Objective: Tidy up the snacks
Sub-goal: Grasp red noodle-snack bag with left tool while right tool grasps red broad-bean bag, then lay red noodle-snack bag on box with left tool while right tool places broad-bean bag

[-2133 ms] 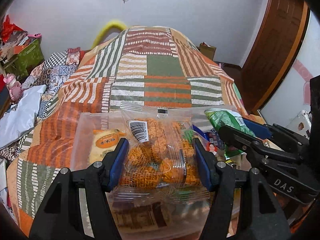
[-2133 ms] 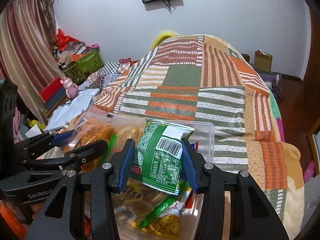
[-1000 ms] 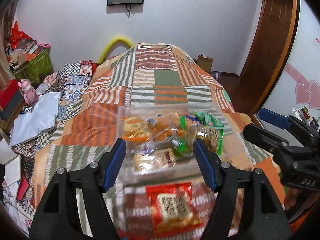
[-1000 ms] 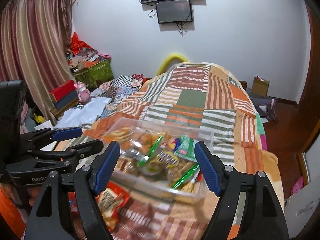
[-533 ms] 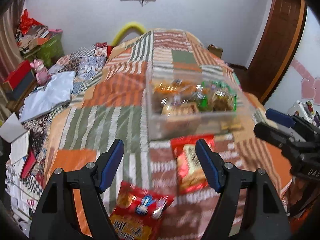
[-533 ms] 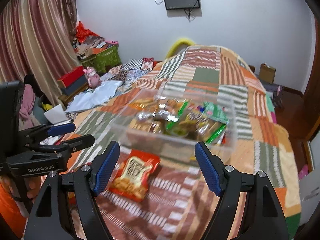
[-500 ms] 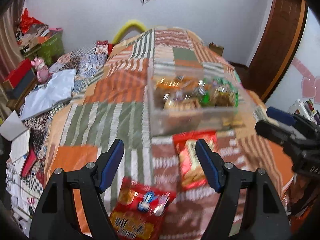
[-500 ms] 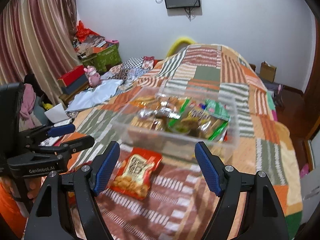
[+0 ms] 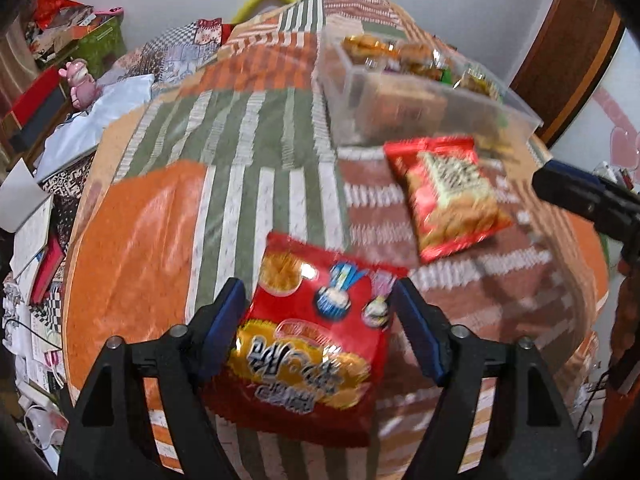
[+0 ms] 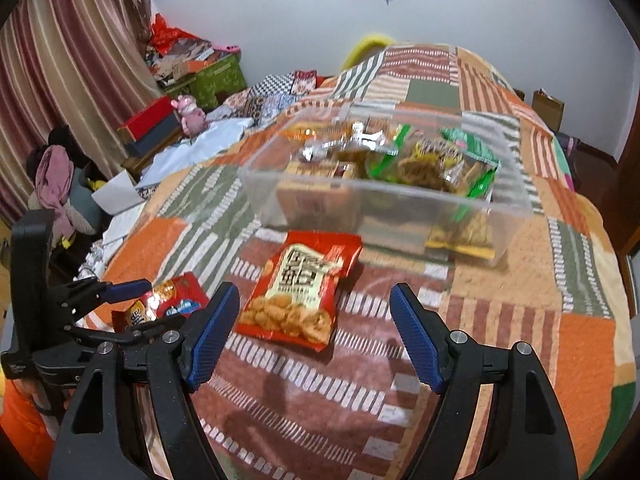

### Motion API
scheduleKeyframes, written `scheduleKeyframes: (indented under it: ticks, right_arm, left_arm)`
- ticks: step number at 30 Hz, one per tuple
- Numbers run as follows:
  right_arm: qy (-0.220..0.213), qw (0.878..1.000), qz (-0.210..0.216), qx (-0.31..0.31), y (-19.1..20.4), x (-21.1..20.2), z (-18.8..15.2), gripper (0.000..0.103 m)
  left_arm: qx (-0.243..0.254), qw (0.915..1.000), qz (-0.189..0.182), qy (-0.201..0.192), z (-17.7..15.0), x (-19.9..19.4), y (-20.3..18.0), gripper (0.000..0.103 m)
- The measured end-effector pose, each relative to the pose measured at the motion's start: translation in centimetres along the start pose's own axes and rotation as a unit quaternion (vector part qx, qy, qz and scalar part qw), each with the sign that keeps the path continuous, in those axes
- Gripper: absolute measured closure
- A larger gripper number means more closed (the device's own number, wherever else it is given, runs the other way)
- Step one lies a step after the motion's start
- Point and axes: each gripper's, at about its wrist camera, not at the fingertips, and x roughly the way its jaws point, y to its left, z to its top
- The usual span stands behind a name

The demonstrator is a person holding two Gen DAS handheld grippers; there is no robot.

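Observation:
A clear plastic bin filled with snack packets sits on the patchwork quilt; it also shows in the left wrist view. A red chip bag lies on the quilt between the open fingers of my left gripper, which hovers just over it; it also shows in the right wrist view. A second red snack bag lies in front of the bin, ahead of my open, empty right gripper; the left wrist view shows it too.
The bed edge drops off at the left to a cluttered floor with books and papers, a white cloth, a red box and a green box. A wooden door stands at the right.
Both grippers let go of their packets in the bin and pulled back. The left gripper swung down and left over the near red chip bag; the right now faces the second red bag.

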Motion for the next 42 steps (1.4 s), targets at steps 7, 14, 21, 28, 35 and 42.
scheduleKeyframes:
  ticks: [7,14,21,28,35,42]
  right_arm:
    - [0.020,1.000,0.007,0.005,0.2,1.3,-0.5,0.028]
    - [0.040,0.999,0.006,-0.007,0.9,3.2,-0.5,0.028]
    - [0.060,0.998,0.004,-0.012,1.5,5.5,0.1,0.028]
    - [0.085,0.996,-0.005,-0.022,2.1,7.8,0.6,0.028]
    - [0.097,0.995,-0.013,-0.034,2.2,8.8,0.9,0.028]
    - [0.087,0.996,-0.016,-0.033,1.9,8.6,0.8,0.037]
  left_arm:
    - [0.004,0.9998,-0.014,0.015,-1.3,0.9,-0.2,0.015]
    - [-0.001,0.9999,-0.008,0.007,-1.7,1.4,0.1,0.018]
    - [-0.020,0.9998,-0.003,-0.009,-1.1,1.0,1.6,0.033]
    - [-0.043,0.9989,-0.004,-0.019,-0.7,0.9,2.8,0.035]
    - [-0.047,0.9986,-0.003,-0.022,-0.6,1.1,2.9,0.035]
    - [-0.049,0.9984,-0.008,-0.026,-0.6,0.6,2.9,0.036]
